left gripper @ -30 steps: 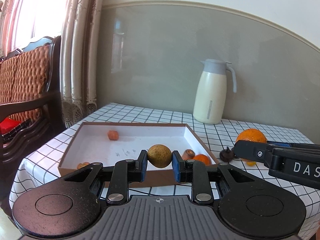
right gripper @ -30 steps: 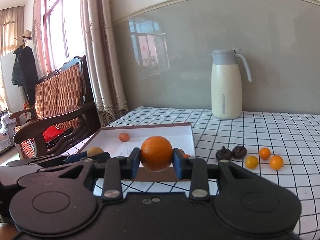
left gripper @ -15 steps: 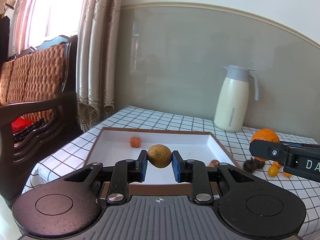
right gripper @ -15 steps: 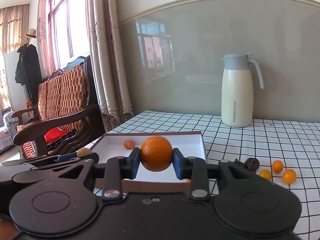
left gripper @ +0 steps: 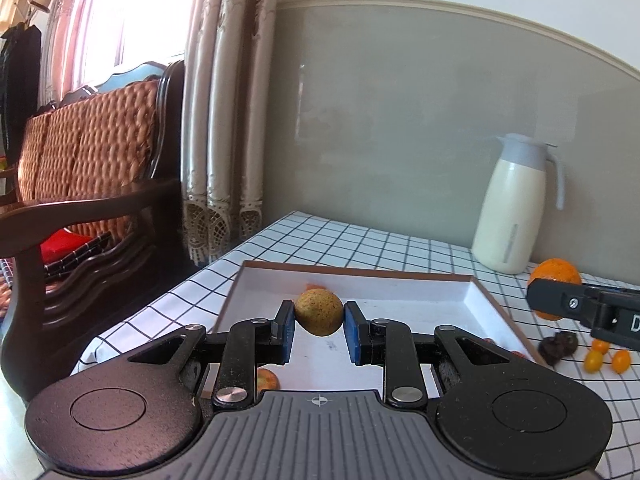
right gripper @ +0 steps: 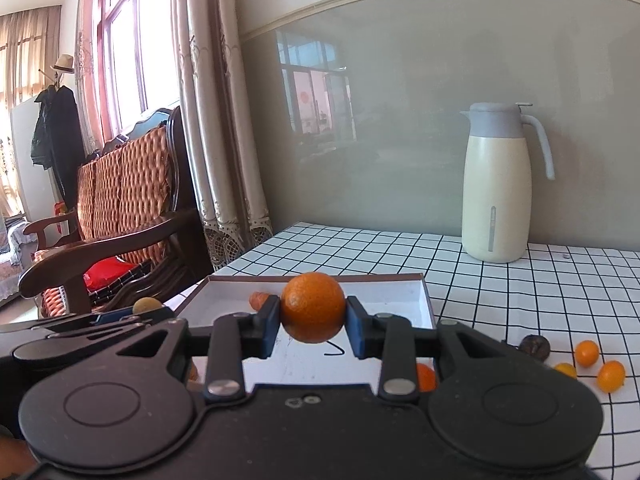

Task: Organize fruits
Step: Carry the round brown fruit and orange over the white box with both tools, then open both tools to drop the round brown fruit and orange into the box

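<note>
My left gripper is shut on a yellow-brown round fruit and holds it above the near part of the white box. My right gripper is shut on an orange and holds it above the same box from the right side. The orange also shows in the left wrist view, and the yellow-brown fruit in the right wrist view. A small orange-red fruit lies at the back of the box, and another orange fruit at its near right corner.
Small yellow-orange fruits and a dark wrinkled fruit lie on the checked tablecloth right of the box. A cream thermos jug stands at the back. A reddish fruit lies by the box's near left corner. A wooden sofa stands left of the table.
Both grippers have swung left and drawn nearer the box, each still holding its fruit. The box now sits more centred in both views.
</note>
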`<state>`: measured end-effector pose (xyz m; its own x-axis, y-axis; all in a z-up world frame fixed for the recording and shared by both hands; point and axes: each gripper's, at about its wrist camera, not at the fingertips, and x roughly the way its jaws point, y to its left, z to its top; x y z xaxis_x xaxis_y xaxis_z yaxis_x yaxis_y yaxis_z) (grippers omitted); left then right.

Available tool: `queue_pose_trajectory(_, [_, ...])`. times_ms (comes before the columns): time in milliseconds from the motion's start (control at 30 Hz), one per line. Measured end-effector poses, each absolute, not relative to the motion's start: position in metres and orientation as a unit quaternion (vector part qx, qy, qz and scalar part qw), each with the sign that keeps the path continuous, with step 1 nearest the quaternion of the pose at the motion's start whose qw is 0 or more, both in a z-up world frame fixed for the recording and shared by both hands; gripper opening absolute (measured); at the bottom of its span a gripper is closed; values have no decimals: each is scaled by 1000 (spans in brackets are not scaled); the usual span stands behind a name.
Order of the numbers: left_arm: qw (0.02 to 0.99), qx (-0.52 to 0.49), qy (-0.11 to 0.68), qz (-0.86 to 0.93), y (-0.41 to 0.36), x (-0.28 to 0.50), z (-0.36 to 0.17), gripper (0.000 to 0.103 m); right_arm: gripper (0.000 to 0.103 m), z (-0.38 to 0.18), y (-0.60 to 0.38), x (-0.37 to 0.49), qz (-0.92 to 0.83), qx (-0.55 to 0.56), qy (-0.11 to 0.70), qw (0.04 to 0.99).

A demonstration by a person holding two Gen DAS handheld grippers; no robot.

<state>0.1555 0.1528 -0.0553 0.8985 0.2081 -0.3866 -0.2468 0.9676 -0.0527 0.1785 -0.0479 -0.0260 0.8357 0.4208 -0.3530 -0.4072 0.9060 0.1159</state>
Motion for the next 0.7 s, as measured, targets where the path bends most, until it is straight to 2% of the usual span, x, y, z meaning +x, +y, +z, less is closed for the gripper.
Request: queue_pose_trajectory(700, [962, -45, 227, 143, 182, 223, -87, 27, 28, -66, -47, 263, 170, 23, 243, 955])
